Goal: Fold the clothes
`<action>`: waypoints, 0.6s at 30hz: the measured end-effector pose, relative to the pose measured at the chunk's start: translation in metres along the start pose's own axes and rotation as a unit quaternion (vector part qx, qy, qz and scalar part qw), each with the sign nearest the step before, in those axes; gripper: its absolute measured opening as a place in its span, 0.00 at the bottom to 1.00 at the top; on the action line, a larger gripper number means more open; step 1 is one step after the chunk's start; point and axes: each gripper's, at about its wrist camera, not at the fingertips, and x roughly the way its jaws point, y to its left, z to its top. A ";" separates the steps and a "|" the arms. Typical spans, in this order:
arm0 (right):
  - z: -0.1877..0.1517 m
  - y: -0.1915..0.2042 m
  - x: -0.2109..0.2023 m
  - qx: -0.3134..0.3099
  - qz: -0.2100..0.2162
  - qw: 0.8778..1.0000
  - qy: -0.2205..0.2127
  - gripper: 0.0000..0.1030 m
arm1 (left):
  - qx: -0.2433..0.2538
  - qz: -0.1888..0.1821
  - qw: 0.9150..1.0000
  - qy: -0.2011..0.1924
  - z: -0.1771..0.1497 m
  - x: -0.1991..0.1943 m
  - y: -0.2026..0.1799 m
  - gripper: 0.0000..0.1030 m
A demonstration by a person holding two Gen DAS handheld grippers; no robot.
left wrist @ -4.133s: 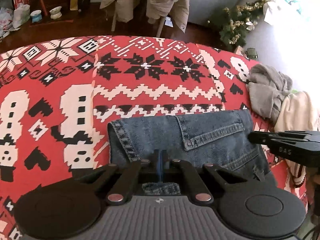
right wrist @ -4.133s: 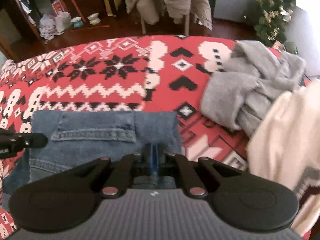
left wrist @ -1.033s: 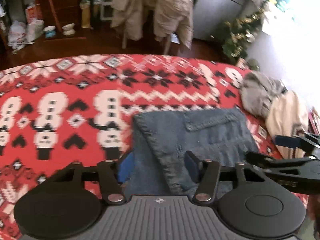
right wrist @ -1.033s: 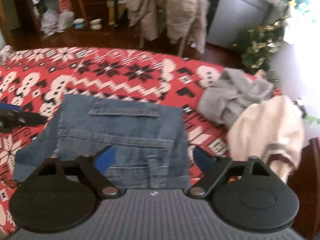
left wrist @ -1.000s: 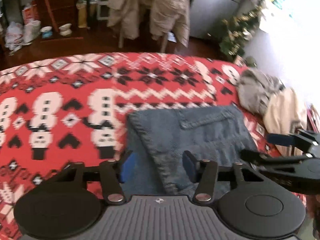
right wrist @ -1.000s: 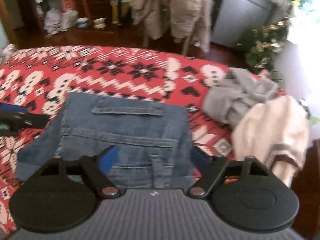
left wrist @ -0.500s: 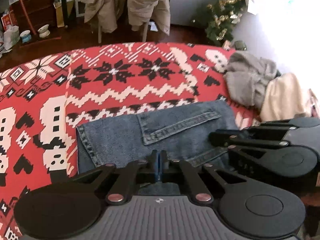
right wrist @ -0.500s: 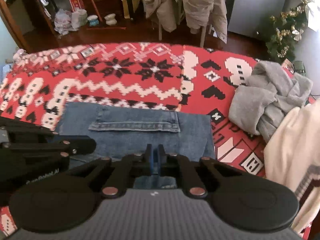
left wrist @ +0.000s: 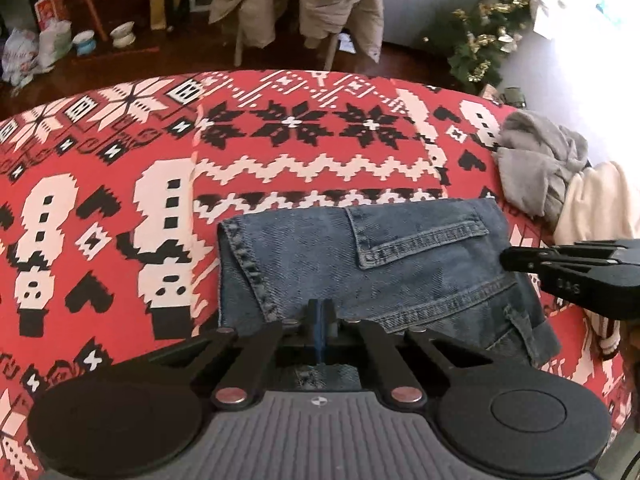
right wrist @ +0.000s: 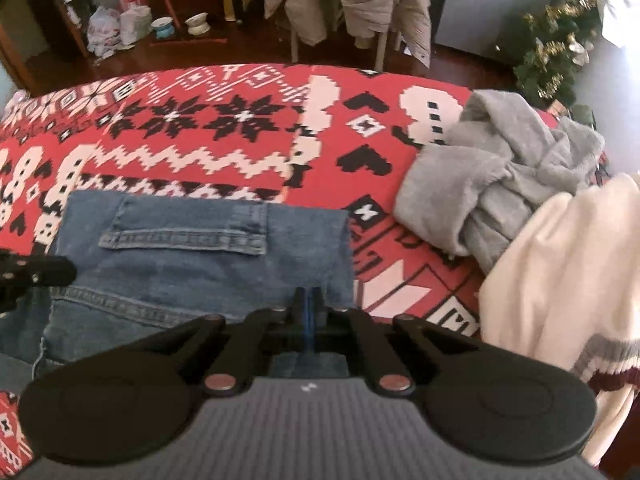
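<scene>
Folded blue jeans (left wrist: 380, 264) lie on the red patterned blanket (left wrist: 280, 152), back pocket up; they also show in the right wrist view (right wrist: 192, 256). My left gripper (left wrist: 319, 316) is shut over the jeans' near edge. My right gripper (right wrist: 307, 308) is shut over the jeans' near right edge. Whether either one pinches the denim is hidden by the fingers. The right gripper also shows at the right of the left wrist view (left wrist: 576, 268), and the left gripper at the left edge of the right wrist view (right wrist: 36, 272).
A crumpled grey garment (right wrist: 504, 168) and a cream sweater with striped cuff (right wrist: 568, 272) lie to the right of the jeans. Beyond the blanket's far edge are chairs draped with beige coats (left wrist: 316, 4), a small Christmas tree (left wrist: 484, 48) and floor clutter (right wrist: 120, 24).
One second ago both grippers were open above the jeans. Both have since shut and come down to the jeans' near edge. The right gripper has drawn away from the left one.
</scene>
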 end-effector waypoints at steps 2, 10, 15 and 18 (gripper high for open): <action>0.000 -0.003 -0.007 0.002 -0.007 1.000 -0.005 0.03 | -0.005 0.008 1.000 -0.004 0.002 -0.008 -0.001 0.02; -0.020 0.022 -0.044 -0.007 0.054 0.998 -0.020 0.03 | -0.020 -0.049 0.999 0.005 -0.023 -0.019 -0.022 0.02; -0.035 0.053 -0.032 -0.019 0.079 0.997 -0.008 0.04 | -0.039 -0.048 0.997 0.034 -0.044 0.003 -0.015 0.03; -0.041 0.058 -0.027 -0.034 0.071 0.997 -0.006 0.01 | -0.068 -0.060 0.995 0.038 -0.054 0.000 0.000 0.03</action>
